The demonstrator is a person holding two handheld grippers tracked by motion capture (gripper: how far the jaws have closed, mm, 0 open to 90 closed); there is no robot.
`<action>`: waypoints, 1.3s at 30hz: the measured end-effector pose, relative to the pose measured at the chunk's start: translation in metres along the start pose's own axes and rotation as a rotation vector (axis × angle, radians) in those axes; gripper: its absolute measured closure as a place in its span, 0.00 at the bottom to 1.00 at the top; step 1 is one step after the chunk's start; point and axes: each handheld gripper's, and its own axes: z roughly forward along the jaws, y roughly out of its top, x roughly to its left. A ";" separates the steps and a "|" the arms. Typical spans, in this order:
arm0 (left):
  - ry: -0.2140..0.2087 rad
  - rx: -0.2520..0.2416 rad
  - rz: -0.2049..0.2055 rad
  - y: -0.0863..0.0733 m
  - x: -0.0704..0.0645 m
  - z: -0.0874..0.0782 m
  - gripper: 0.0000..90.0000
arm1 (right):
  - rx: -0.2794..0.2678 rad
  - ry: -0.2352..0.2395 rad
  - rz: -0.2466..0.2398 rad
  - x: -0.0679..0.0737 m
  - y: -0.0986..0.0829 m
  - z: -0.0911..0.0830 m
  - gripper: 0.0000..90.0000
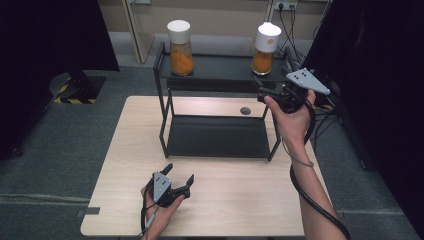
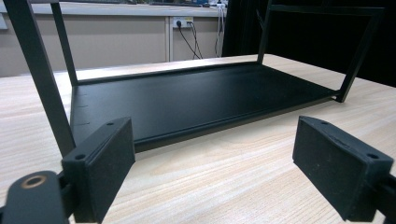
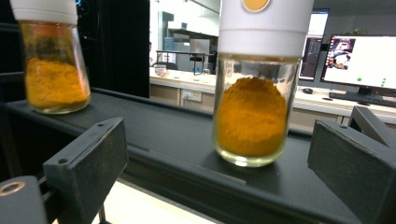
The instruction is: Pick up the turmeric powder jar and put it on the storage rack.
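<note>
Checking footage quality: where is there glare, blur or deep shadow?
High view: the right white-capped glass jar of orange powder has a blown-out cap, and the sides are black. Right gripper view: background soft. Left gripper view: the black foam pads look blurred.

A pale wooden tabletop [image 1: 125,165] carries a black two-tier metal rack [image 1: 162,105], set toward its far edge. The rack's lower shelf [image 2: 196,100] lies bare, flat on the wood. On the upper shelf [image 3: 154,126] stand two glass jars of orange powder (both white-capped, upright, well apart): the left jar [image 1: 180,42] and the right jar [image 1: 265,42].
</note>
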 end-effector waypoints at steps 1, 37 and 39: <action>0.000 0.000 0.001 0.000 0.000 0.000 0.14 | 0.001 0.003 0.001 0.000 -0.001 -0.002 0.06; 0.006 -0.002 0.002 0.000 -0.001 0.000 0.14 | 0.045 0.054 -0.006 0.010 -0.052 -0.039 0.05; 0.007 -0.002 0.003 0.000 -0.002 0.000 0.14 | 0.048 0.054 -0.002 0.011 -0.055 -0.041 0.05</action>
